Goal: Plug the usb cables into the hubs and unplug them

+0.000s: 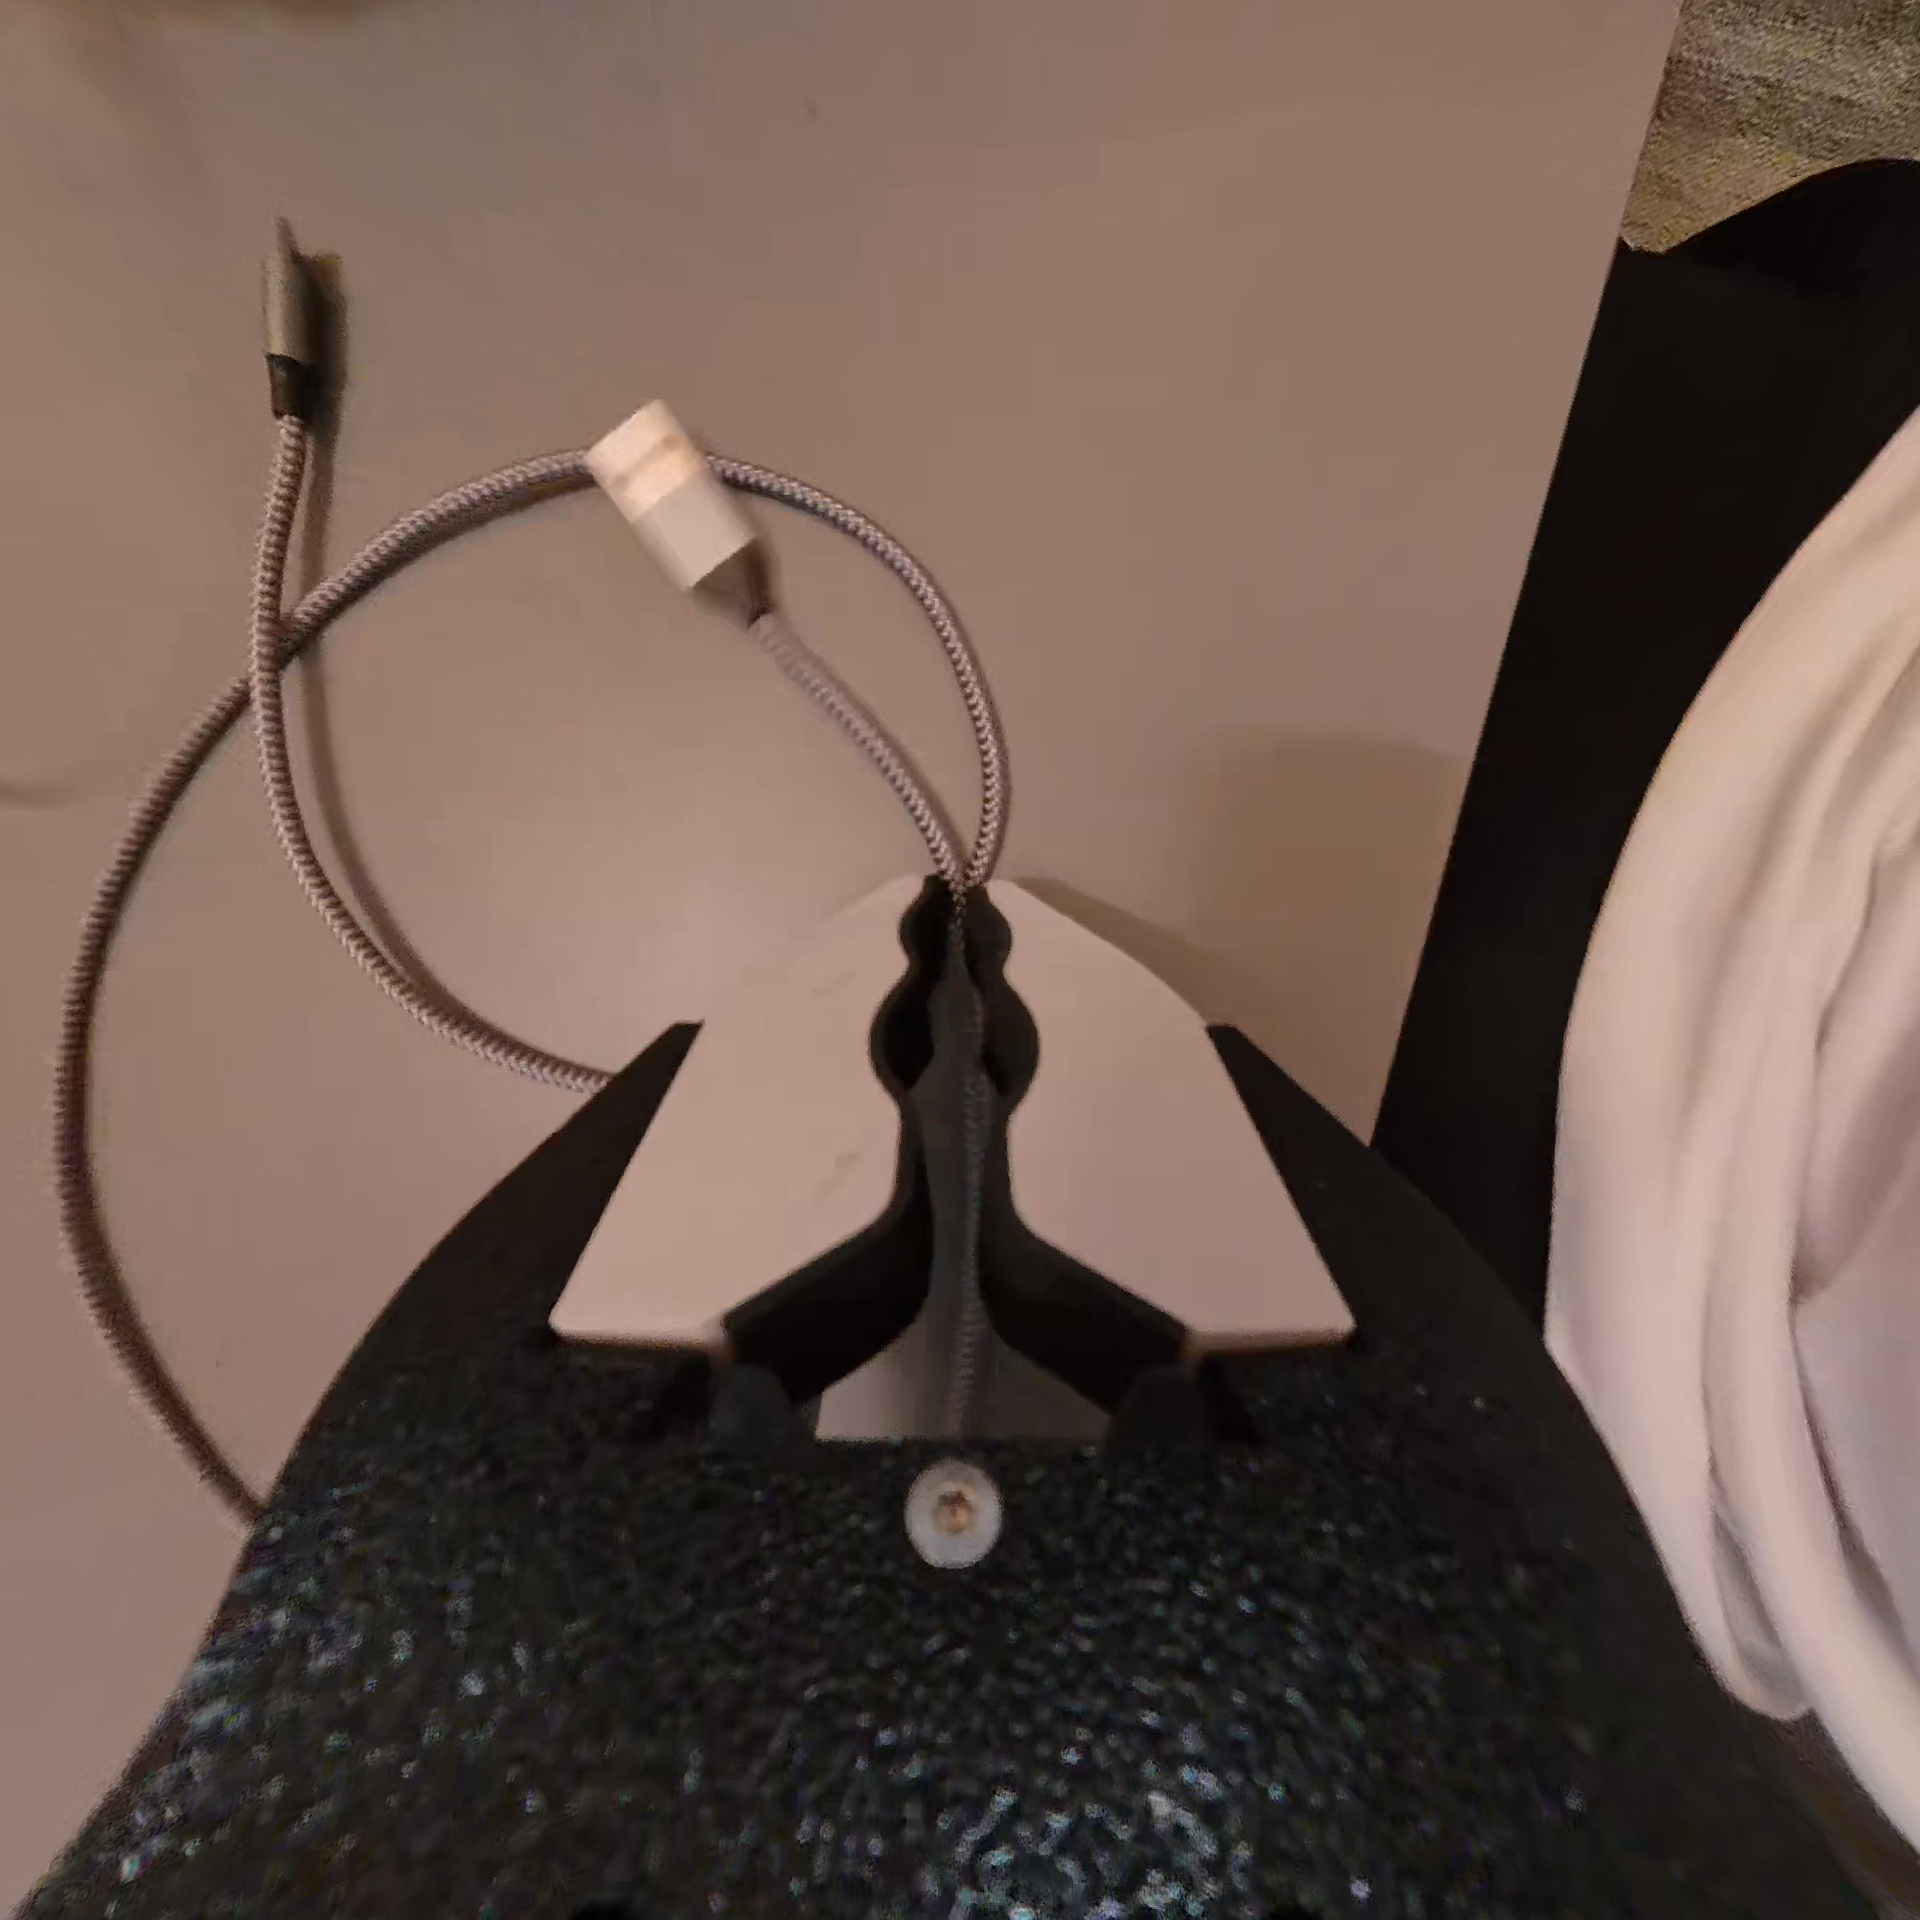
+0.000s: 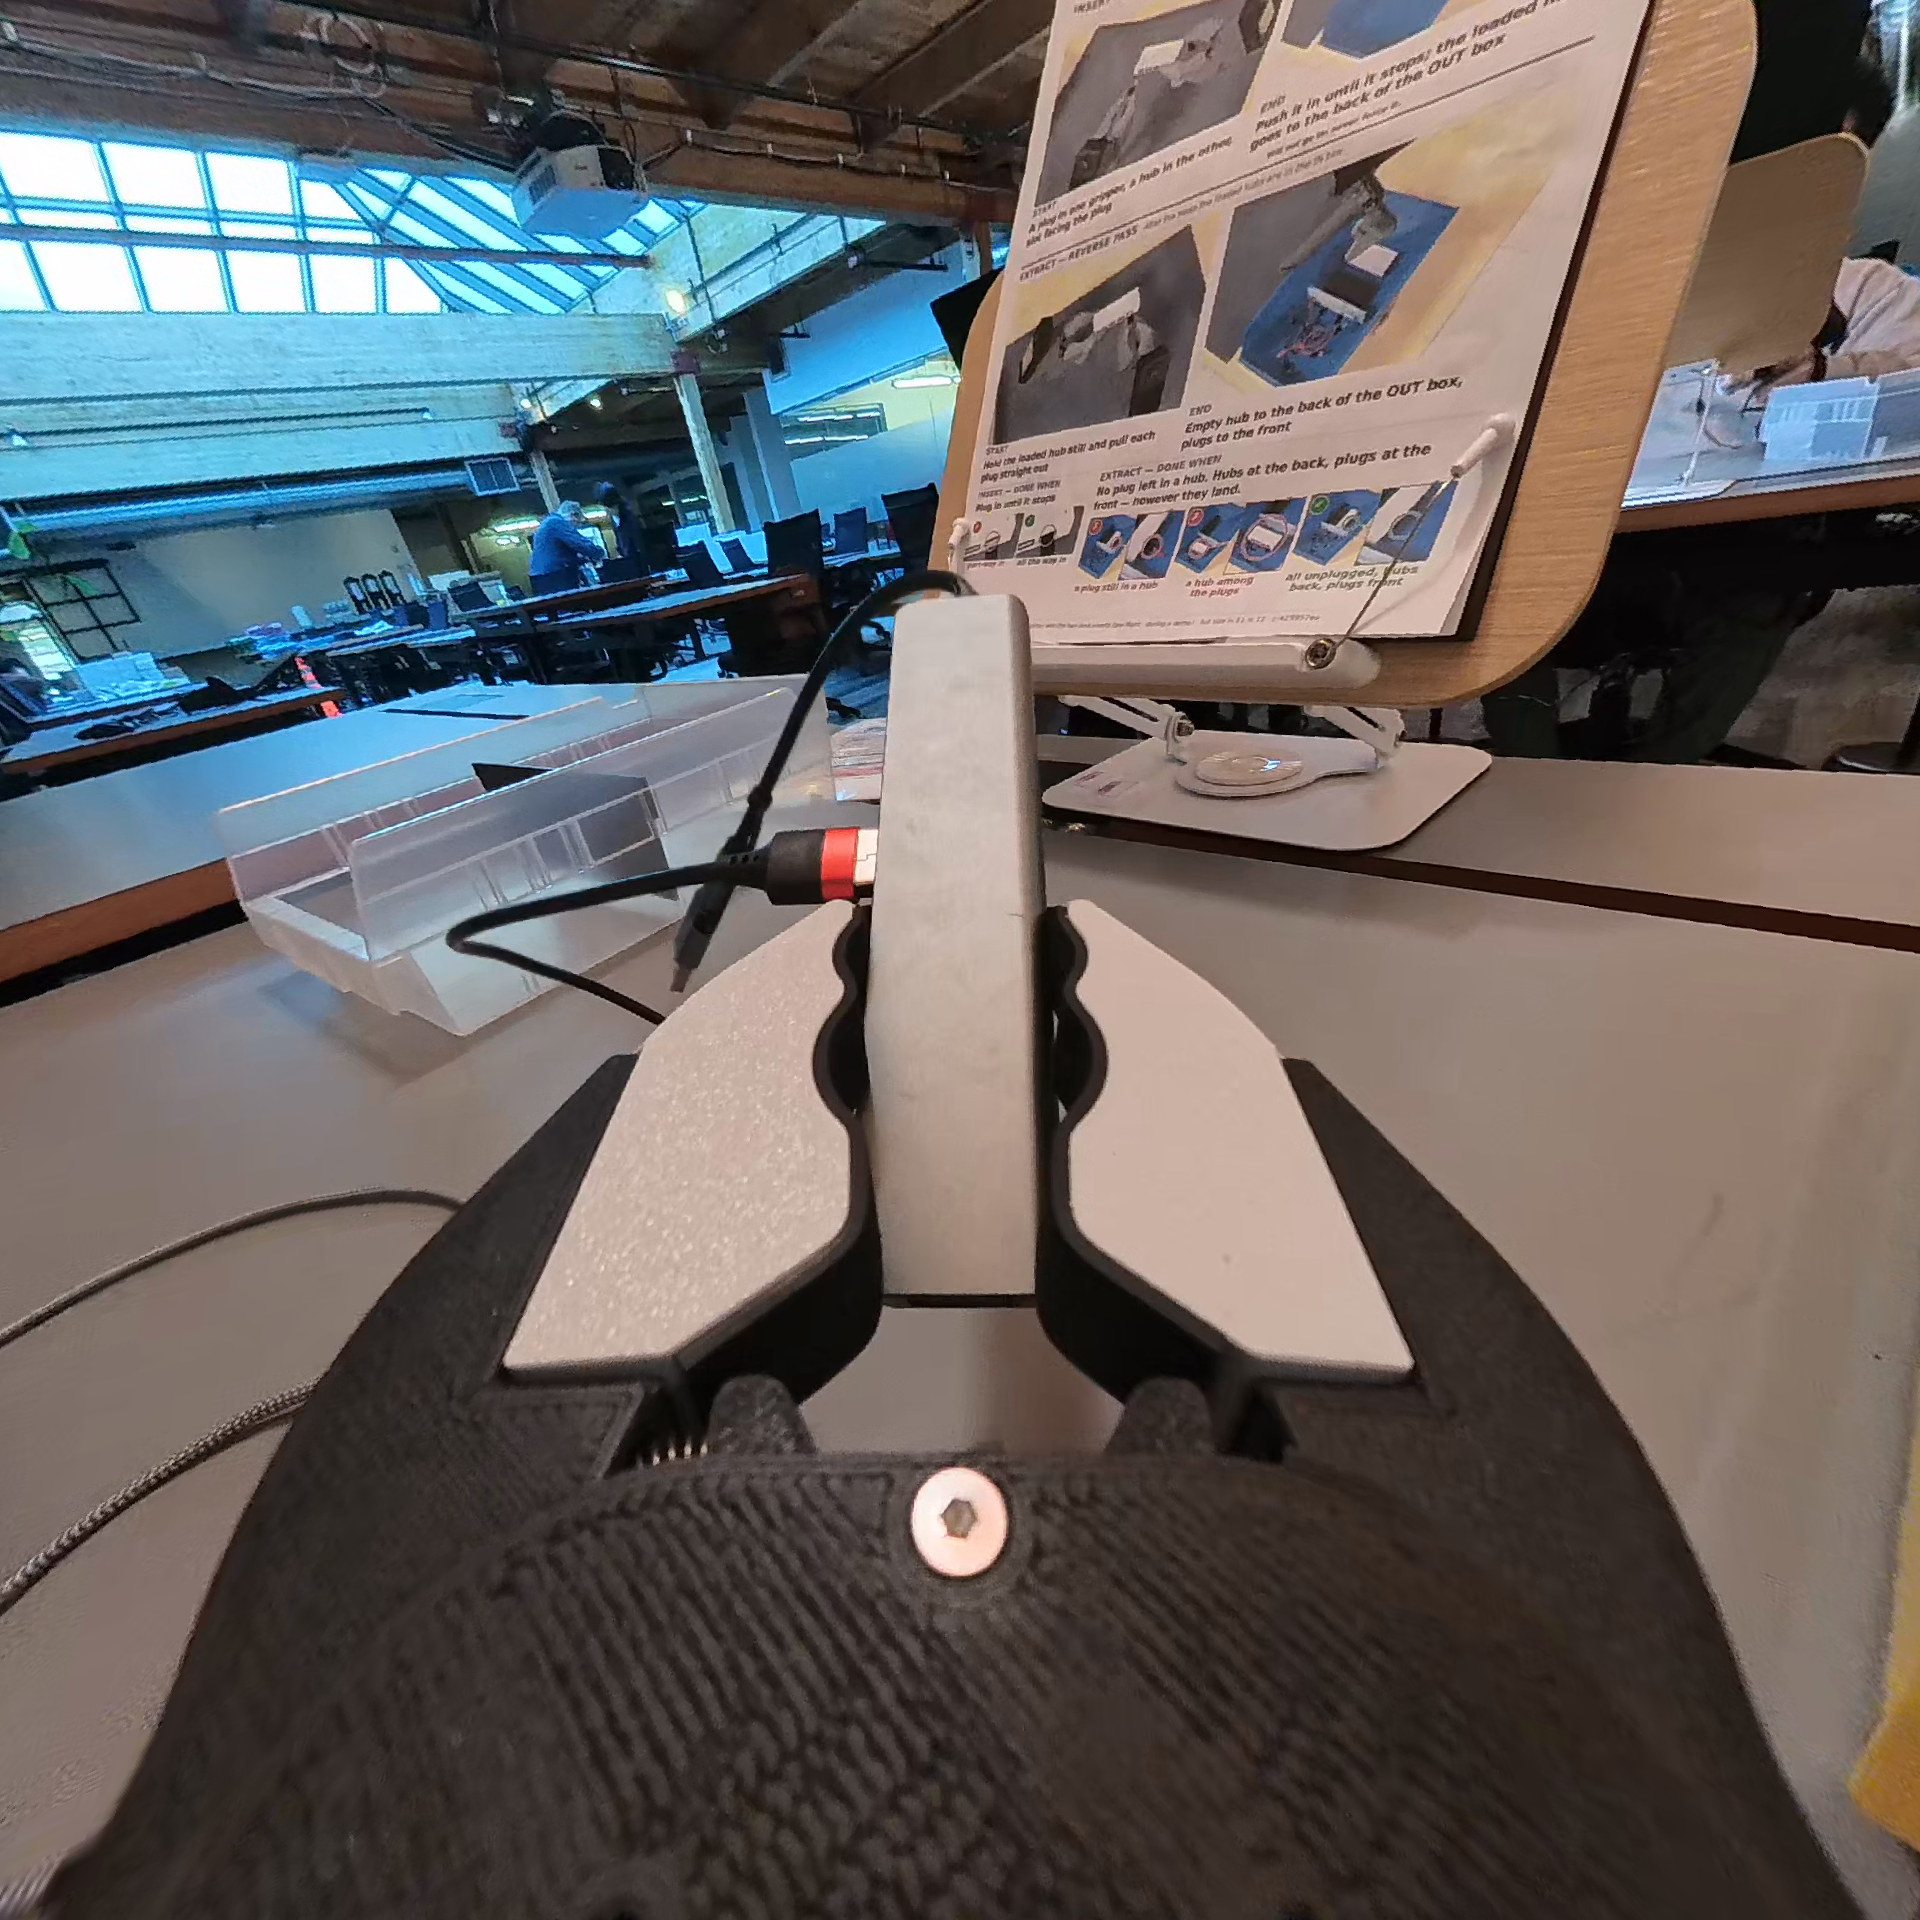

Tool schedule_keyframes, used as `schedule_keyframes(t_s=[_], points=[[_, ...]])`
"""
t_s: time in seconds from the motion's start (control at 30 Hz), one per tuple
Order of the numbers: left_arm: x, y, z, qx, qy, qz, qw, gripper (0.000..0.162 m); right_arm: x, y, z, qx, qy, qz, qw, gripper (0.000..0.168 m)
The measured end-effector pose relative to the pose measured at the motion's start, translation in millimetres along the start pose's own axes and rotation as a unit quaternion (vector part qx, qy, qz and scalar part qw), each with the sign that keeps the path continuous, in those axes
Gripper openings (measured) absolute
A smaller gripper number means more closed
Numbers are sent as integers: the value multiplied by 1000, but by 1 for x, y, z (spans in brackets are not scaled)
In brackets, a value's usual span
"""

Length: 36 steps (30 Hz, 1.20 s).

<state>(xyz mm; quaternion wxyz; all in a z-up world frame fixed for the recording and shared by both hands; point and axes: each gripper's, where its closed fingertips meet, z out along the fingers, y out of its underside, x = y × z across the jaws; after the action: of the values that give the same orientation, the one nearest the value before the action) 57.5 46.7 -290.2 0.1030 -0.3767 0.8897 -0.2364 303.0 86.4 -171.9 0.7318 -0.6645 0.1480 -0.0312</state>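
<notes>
Now: both tongs loaded, cable in left, hub in right.

Left tongs (image 1: 961, 894) clenched on braided cable (image 1: 156, 842), its pale plug (image 1: 681, 520) dangling free above tabletop (image 1: 1143, 364). Right tongs (image 2: 956, 997) grasp upright grey hub (image 2: 956, 831), red-collared plug (image 2: 831, 862) seated on its left. Risk: grip on cord, not plug, so plug may swing and miss the port. Clear bin (image 2: 436, 852) far left; contents unclear.

Each textured black printed plastic gripper body (image 1: 956, 914) (image 2: 956, 1101) is fitted with pale grey plates, wavy black inner pads, and one silver hex screw (image 2: 958, 1523).
</notes>
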Motion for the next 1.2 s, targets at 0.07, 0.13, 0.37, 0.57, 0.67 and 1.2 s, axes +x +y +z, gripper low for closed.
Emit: schedule_keyframes(t_s=[0.07,0.13,0.37,0.57,0.67,1.2], points=[[4,2,-1,-10,22,-5,1000,2,1,0,0,-1,-2,5,1000,32],[17,-8,-9,21,90,-28,995,3,1,1,1,-3,-3,6,1000,32],[20,-109,-145,340,361,-162,853,2,1,1,1,-3,-2,6,1000,32],[-42,-91,-184,428,479,-306,703,2,5,-1,-1,4,1,24,1000,32],[-79,-55,-150,412,484,-398,661,2,5,-1,-1,5,1,24,1000,32],[-31,-29,-59,211,347,-340,848,3,4,0,0,1,0,20,1000,32]])
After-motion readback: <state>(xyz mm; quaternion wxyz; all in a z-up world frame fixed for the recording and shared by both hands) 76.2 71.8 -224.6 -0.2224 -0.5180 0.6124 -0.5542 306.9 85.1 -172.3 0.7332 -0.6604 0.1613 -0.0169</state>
